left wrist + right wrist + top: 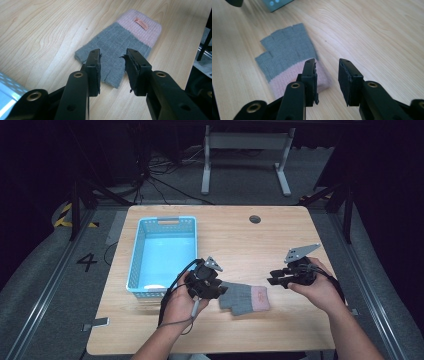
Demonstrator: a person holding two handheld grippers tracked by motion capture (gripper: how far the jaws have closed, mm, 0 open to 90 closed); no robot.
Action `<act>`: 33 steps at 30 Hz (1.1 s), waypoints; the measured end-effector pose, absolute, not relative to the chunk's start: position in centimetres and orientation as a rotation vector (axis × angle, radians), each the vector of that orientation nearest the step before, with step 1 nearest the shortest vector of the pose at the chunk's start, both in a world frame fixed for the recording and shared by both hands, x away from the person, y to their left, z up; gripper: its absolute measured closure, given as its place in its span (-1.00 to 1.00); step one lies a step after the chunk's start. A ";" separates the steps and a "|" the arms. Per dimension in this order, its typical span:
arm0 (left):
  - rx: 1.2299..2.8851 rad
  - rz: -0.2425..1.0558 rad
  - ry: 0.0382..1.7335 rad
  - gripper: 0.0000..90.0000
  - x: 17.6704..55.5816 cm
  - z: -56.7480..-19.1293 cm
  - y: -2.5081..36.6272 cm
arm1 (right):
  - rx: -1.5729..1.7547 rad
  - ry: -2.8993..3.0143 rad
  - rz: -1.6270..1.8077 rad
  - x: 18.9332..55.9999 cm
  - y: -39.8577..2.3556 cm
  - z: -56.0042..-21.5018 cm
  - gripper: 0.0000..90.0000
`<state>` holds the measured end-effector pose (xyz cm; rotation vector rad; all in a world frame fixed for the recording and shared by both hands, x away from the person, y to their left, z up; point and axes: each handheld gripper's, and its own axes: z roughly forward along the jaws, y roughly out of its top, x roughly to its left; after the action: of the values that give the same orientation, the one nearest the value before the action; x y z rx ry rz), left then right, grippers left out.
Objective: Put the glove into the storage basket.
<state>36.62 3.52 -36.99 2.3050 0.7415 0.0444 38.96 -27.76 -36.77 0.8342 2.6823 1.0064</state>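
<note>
A grey fingerless glove with a pink cuff (245, 297) lies flat on the wooden table, between my two grippers. My left gripper (216, 289) hovers at the glove's finger end; in the left gripper view its jaws stand open over the grey knit (112, 47), with nothing between them (112, 65). My right gripper (274, 281) is just right of the pink cuff. In the right gripper view the glove (287, 52) lies ahead and left, and the open jaws (327, 72) hang over the cuff's edge and bare wood.
A light blue plastic basket (141, 255) stands on the table's left half, close behind my left hand. Its corner (275, 4) appears at the top of the right gripper view. A round cable hole (255, 219) sits near the far edge. Table legs and cables lie beyond.
</note>
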 end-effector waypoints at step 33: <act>2.393 0.015 0.620 0.28 36.8 -37.6 -2.1 | 1.176 2.514 0.956 37.2 -34.9 -37.0 0.35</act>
<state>36.76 -2.12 -37.61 2.3932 0.6197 0.0148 37.15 -34.89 -36.95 1.1755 2.5144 0.9556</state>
